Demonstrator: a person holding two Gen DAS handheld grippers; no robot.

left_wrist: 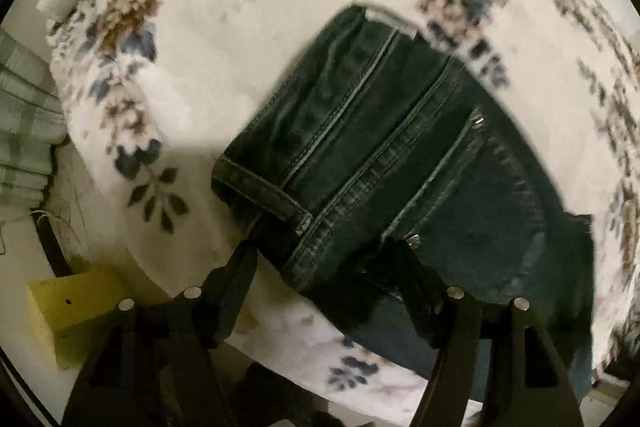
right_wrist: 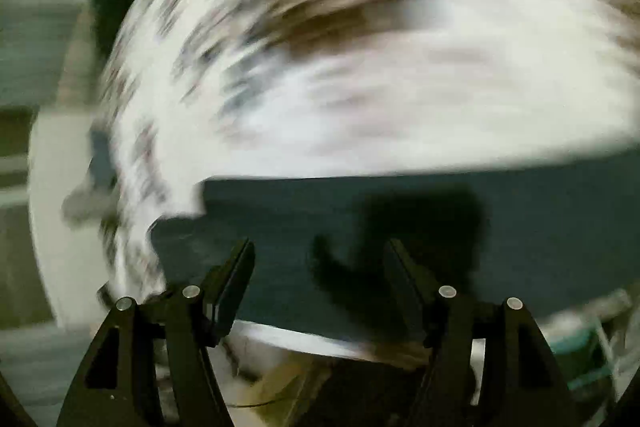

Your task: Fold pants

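Dark denim pants lie folded on a floral blanket, both tongs spread apart above them.

The pants (left_wrist: 404, 163) rest in a compact fold on the white floral blanket (left_wrist: 224, 39), hems, side seams and a riveted pocket facing up. The left tongs (left_wrist: 326, 259) point down at the near edge of the fold, pads apart and clamping nothing. In the blurred right wrist view, the right tongs (right_wrist: 320, 259) stand equally wide over the denim, gripping nothing. A yellow block (left_wrist: 68, 307) sits beside the blanket's lower left.
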